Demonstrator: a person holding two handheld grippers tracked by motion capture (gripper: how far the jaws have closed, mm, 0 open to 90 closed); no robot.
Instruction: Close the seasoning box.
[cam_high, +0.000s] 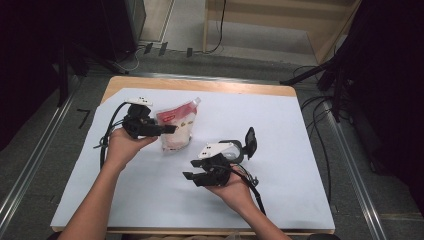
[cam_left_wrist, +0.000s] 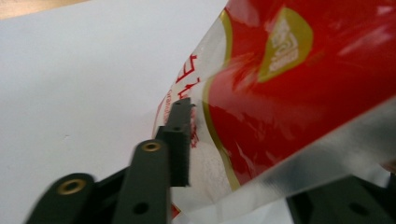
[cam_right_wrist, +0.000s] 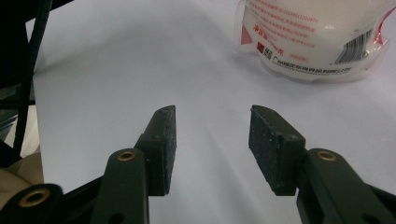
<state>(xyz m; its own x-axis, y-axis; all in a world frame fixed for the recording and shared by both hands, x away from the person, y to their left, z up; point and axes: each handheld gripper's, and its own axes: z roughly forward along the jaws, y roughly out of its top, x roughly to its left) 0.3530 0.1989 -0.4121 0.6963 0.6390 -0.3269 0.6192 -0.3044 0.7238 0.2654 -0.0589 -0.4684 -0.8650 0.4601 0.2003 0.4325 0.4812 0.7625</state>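
Two grippers are being held over a white sheet (cam_high: 150, 195) in the high view: the left gripper (cam_high: 167, 129) is being pressed against a red-and-clear pouch (cam_high: 177, 127) standing mid-table, while the right gripper (cam_high: 192, 177) is being kept near it, apart. In the left gripper view, the pouch (cam_left_wrist: 289, 98) is being clamped between the partly closed jaws. In the right gripper view, the jaws are being held half open with nothing between them, the pouch (cam_right_wrist: 317, 42) being seen beyond.
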